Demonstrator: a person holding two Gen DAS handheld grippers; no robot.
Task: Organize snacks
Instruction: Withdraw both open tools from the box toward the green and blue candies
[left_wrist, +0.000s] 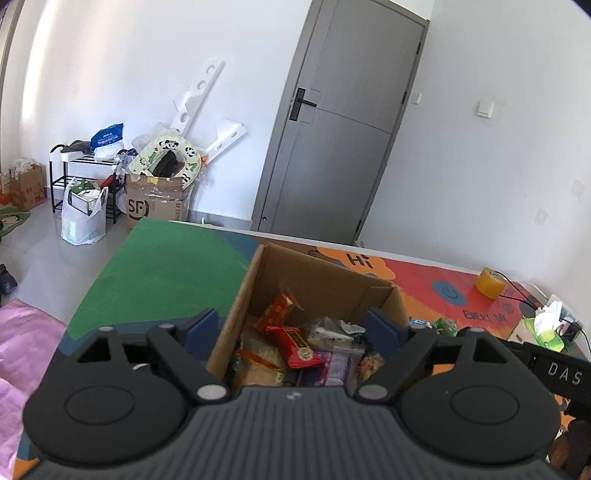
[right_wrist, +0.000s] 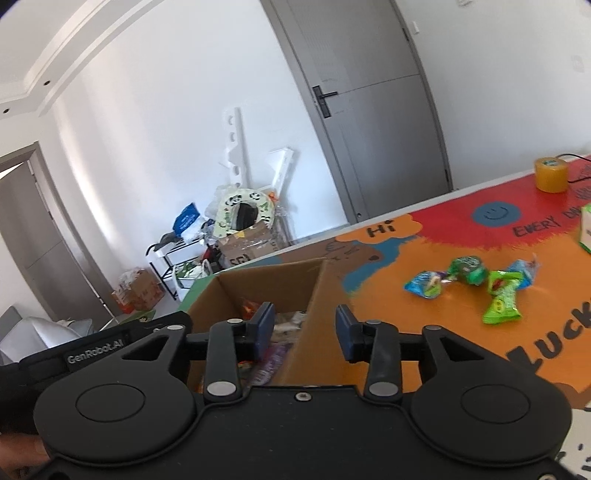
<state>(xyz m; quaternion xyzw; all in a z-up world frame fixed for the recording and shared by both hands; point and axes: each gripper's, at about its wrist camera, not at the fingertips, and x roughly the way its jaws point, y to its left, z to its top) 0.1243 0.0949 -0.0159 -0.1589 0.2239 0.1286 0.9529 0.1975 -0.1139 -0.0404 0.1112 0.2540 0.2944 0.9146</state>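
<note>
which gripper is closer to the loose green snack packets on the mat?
Right. The right gripper sits at the cardboard box wall, with the green snack packets just beyond. The left gripper hangs over the box's far side.

Bright daylight, fisheye-warped edges, slight blur

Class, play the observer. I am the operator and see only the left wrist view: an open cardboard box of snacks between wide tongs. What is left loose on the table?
Observer: Four wrapped snacks lie on the orange mat to the right of the box.
Operator: Is the other hand carrying one?
Observer: No, the right tongs stand open and empty, over the box's right wall.
Operator: What colours are the loose ones?
Observer: Two blue and two green, close together.
</note>
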